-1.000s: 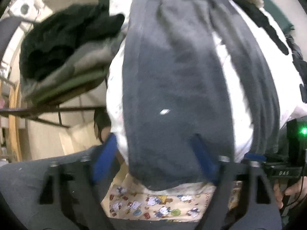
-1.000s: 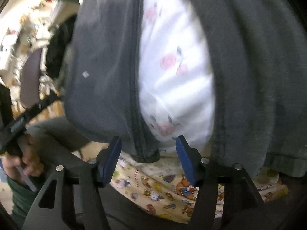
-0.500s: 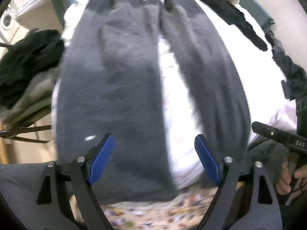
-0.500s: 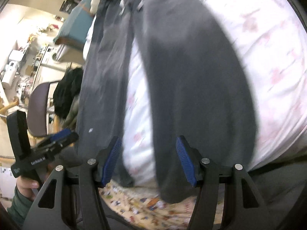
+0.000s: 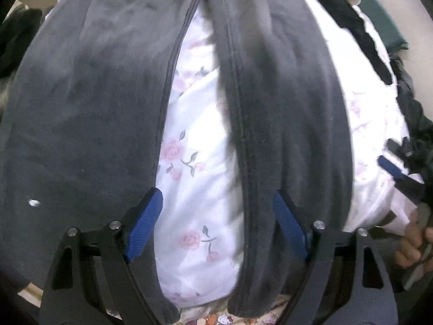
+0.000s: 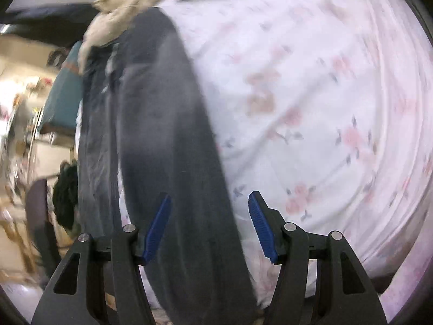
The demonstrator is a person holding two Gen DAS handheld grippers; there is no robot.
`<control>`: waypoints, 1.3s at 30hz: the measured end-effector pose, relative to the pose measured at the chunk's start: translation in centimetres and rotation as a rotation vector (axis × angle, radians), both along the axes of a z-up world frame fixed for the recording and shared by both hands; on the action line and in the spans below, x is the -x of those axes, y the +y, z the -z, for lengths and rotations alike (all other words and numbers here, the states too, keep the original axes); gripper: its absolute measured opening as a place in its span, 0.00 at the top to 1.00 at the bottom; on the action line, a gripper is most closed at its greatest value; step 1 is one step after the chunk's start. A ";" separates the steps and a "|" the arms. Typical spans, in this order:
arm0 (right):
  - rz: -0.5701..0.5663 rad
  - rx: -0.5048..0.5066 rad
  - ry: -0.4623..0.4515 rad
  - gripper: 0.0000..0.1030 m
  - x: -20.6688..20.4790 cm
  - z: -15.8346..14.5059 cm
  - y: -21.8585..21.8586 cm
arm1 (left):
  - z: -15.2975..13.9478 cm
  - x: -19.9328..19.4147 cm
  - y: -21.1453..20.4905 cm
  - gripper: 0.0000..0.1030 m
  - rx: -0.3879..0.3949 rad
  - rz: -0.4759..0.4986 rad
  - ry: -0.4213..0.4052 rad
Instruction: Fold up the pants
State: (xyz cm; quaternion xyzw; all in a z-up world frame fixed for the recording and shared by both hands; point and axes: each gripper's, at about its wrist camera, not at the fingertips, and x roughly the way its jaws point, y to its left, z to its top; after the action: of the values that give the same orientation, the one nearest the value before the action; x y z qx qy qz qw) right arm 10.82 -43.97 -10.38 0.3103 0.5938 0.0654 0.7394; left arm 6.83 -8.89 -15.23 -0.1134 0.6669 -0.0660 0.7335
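Hovering above the cloth, the left gripper (image 5: 216,222) is seen with its jaws spread and closing a little; nothing is pinched, though the inner seam of the right leg (image 5: 284,124) and a strip of floral sheet (image 5: 189,162) lie beneath the gap. The right gripper (image 6: 209,226) is likewise held with jaws spread and empty, the outer edge of that same leg (image 6: 176,149) lying below the gap.

The grey pants (image 5: 89,113) are found laid flat on the sheet, legs parted in a narrow V, with the waistband at the far end and the hems at the near edge of the bed. A small pale speck (image 5: 34,202) is noted on the left leg. A patterned cartoon cloth (image 5: 216,319) is glimpsed under the near hems. Dark garments (image 5: 349,21) are piled at the far right, and a cream cloth (image 6: 127,2) lies beyond the waistband. In the left wrist view a hand (image 5: 414,241) is seen at the right edge, holding the other tool.

Step judged: the garment is spread, no fold yet made; the grippers are being placed over the right leg for a first grasp. Next move, as judged: both sets of jaws to be lowered onto that leg, closed on one layer clear of the sheet, and the leg carried leftward over the left leg, seams aligned. Catching the sheet along with the cloth is the risk noted.
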 end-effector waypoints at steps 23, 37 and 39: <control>-0.228 0.139 0.122 0.99 -1.1 3.4 5.6 | 1.9 1.4 -3.9 0.95 0.066 0.139 -0.074; -0.217 0.606 0.276 1.00 0.5 4.0 2.5 | 3.9 0.9 -8.8 0.94 -0.038 0.265 0.059; -0.194 0.568 0.282 1.00 0.3 4.4 2.1 | 3.3 1.2 -8.2 0.89 -0.006 0.263 0.042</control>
State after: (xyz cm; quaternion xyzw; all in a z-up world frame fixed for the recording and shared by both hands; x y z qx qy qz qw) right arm 10.47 -41.89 -14.74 0.0397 0.7115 -0.0764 0.6974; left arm 5.60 -17.06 -18.57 -0.0244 0.6915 -0.1572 0.7046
